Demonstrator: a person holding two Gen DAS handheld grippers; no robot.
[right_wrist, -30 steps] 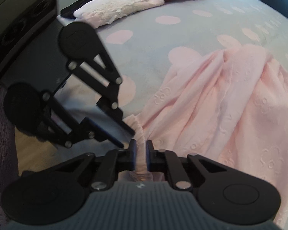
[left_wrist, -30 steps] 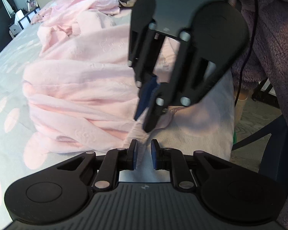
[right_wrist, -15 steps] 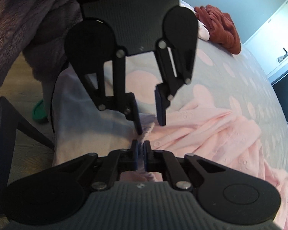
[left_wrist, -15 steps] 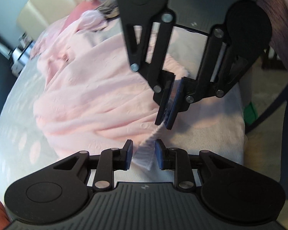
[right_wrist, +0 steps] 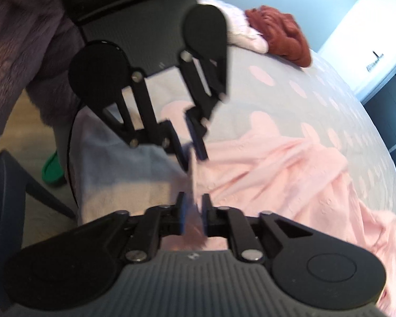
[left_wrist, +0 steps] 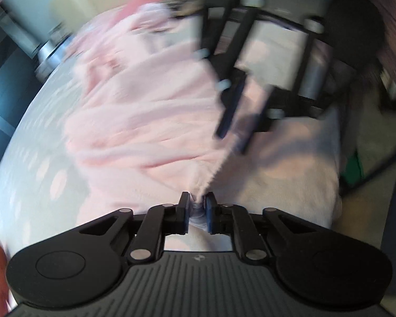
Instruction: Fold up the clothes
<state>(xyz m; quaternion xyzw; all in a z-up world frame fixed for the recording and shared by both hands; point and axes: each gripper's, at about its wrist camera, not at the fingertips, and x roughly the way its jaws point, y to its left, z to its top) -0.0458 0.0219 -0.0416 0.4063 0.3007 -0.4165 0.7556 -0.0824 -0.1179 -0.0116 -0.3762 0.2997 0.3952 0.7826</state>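
A pale pink garment point(left_wrist: 145, 111) lies crumpled on the bed, and one corner of it is drawn up between the two grippers. My left gripper point(left_wrist: 197, 207) is at the bottom of the left wrist view, its jaws closing, and the pads pinch that corner. The same pink garment point(right_wrist: 290, 163) spreads to the right in the right wrist view. My right gripper point(right_wrist: 192, 218) is opening there; a blurred strip of the cloth hangs loose between its parted pads. Each gripper faces the other at close range: the right gripper point(left_wrist: 235, 129) and the left gripper point(right_wrist: 191, 153).
The grey bedspread point(right_wrist: 316, 92) has pink dots, and its near edge drops to the floor at the left. A red garment point(right_wrist: 279, 34) and a white one point(right_wrist: 245, 31) lie at the far end. A fluffy purple sleeve point(right_wrist: 21, 39), a dark chair point(right_wrist: 8, 185) and a green object point(right_wrist: 51, 171) are beside the bed.
The left jaws, open around the corner half a second ago, have closed on it. The right jaws, shut on it before, have parted. The right wrist view has rolled and shifted.
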